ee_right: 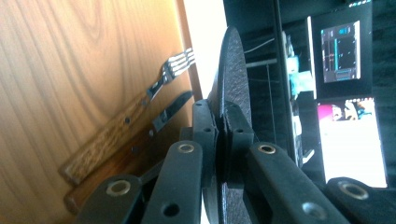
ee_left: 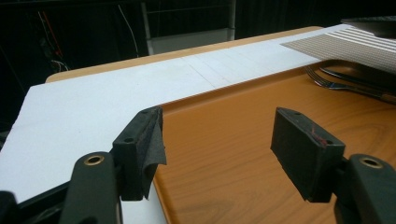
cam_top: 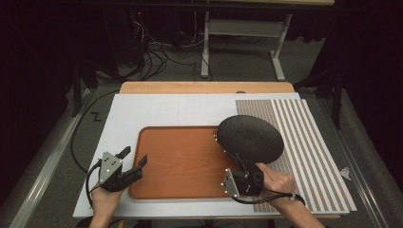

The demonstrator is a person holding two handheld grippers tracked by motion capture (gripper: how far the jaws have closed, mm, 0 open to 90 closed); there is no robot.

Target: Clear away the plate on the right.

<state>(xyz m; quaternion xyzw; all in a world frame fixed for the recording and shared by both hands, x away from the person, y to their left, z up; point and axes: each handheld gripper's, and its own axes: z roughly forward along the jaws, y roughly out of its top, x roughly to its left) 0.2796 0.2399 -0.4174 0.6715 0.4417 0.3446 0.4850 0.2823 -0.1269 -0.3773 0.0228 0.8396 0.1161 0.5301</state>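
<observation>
While the right gripper (cam_top: 243, 164) clamps its jaws on the near rim of a black round plate (cam_top: 250, 138), the plate sits lifted and tilted over the right end of the brown wooden tray (cam_top: 180, 161). In the right gripper view the plate's edge runs between the two closed jaws, its textured black surface seen edge-on. Beside it on the tray lie a fork (ee_right: 140, 105) and a knife (ee_right: 135, 144), both with wooden handles, side by side and near touching; the knife blade is partly hidden behind the jaws, so its tip can't be made out. From the left gripper view the fork tines (ee_left: 322, 79) show at the tray's far right, under the plate's shadow.

The left gripper (cam_top: 134, 159) hovers at the tray's left edge, jaws apart, nothing between them; one jaw is over the white board (cam_top: 157, 111), the other over the tray. A loose flap of pad material hangs off that jaw.

The white board covers the worktop (cam_top: 204, 87), with a striped mat (cam_top: 309, 142) at its right. Two lit screens (ee_right: 350, 93) show in the right gripper view's background; probably some text on them, but too blurred to read. No legible labels or brands elsewhere.
</observation>
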